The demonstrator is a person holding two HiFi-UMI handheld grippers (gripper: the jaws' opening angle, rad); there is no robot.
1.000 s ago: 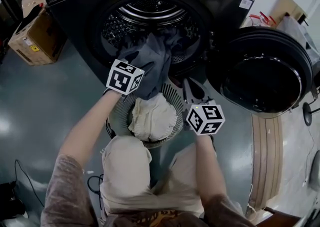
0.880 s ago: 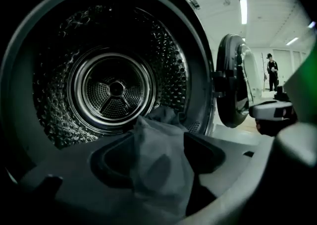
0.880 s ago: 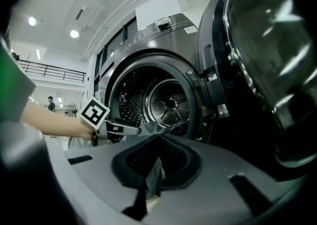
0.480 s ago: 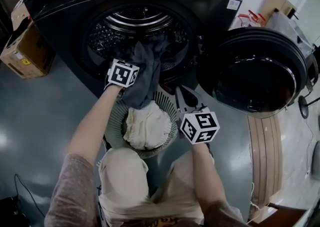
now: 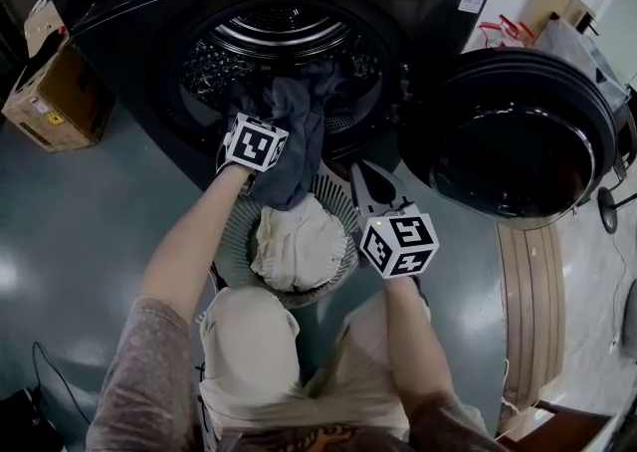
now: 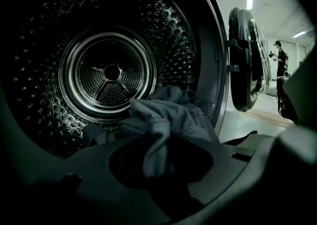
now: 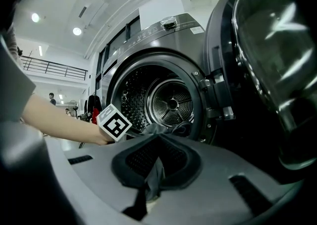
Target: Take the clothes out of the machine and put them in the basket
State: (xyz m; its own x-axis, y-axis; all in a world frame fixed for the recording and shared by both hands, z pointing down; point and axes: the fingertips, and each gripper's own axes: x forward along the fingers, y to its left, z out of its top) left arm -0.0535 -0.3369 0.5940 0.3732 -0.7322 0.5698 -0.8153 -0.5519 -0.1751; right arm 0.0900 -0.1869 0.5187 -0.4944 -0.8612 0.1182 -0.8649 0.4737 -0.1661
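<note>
The left gripper point(image 6: 157, 177) has just been closing and is now pinched on a fold of the grey garment point(image 5: 294, 146). That garment spills out of the machine point(image 5: 119, 12) just behind the basket point(image 5: 231, 236), and its lower end hangs over the basket's far rim, above the white cloth point(image 5: 299, 241) lying inside. The right gripper point(image 7: 146, 189), at the basket's right side, looks nipped on a thin edge of the same garment. My worry is the bulk lodged back in the drum point(image 6: 111, 73). A quick pull could snag it on the machine's opening and slip the cloth out of either small bite, or the loose tail could swing past the basket and land on the floor point(image 5: 80, 201).
</note>
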